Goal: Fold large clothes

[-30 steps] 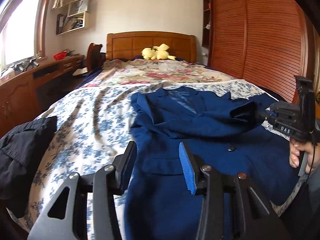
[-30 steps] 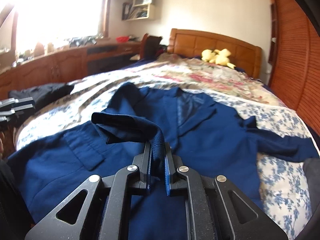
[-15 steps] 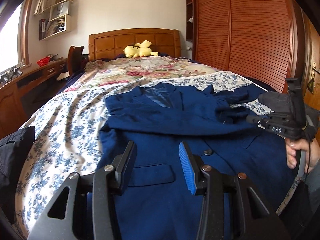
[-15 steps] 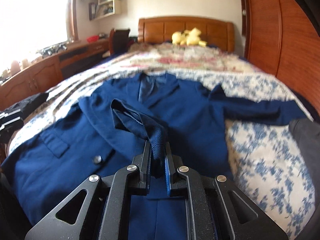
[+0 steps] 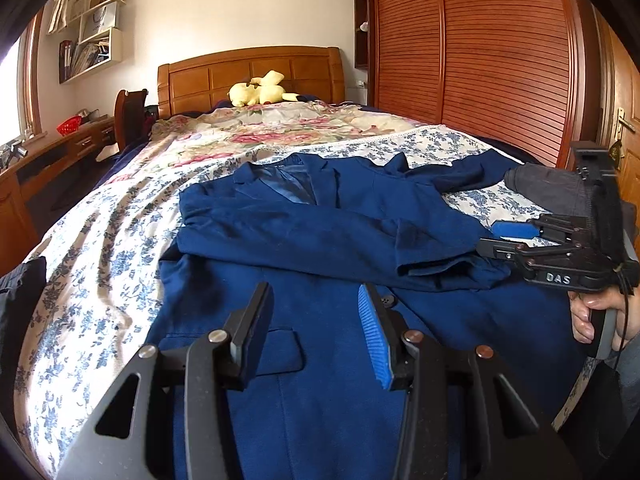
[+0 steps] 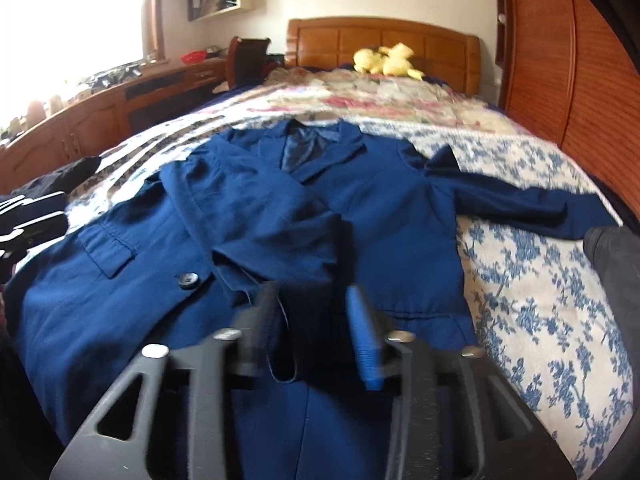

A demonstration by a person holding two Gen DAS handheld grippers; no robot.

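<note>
A navy blue blazer (image 5: 320, 240) lies face up on the flower-print bedspread (image 5: 100, 240). Its one sleeve (image 5: 320, 240) is folded across the chest; its cuff (image 6: 308, 320) lies loose between my right gripper's spread fingers. The other sleeve (image 6: 516, 204) stretches out to the right. My right gripper (image 6: 316, 312) is open just over the blazer's middle; it also shows in the left wrist view (image 5: 496, 240) at the right. My left gripper (image 5: 316, 320) is open and empty, above the blazer's lower front near a pocket flap (image 5: 276, 348).
A dark grey garment (image 5: 560, 192) lies at the bed's right edge, a black one (image 5: 20, 300) at its left edge. A yellow plush toy (image 5: 260, 92) sits by the headboard. A wooden desk (image 6: 100, 120) runs along the left, a slatted wardrobe (image 5: 480, 60) on the right.
My right gripper carried the sleeve cuff across the blazer's chest, lowered it and opened, letting it go. My left gripper stayed open and swung its view to the right.
</note>
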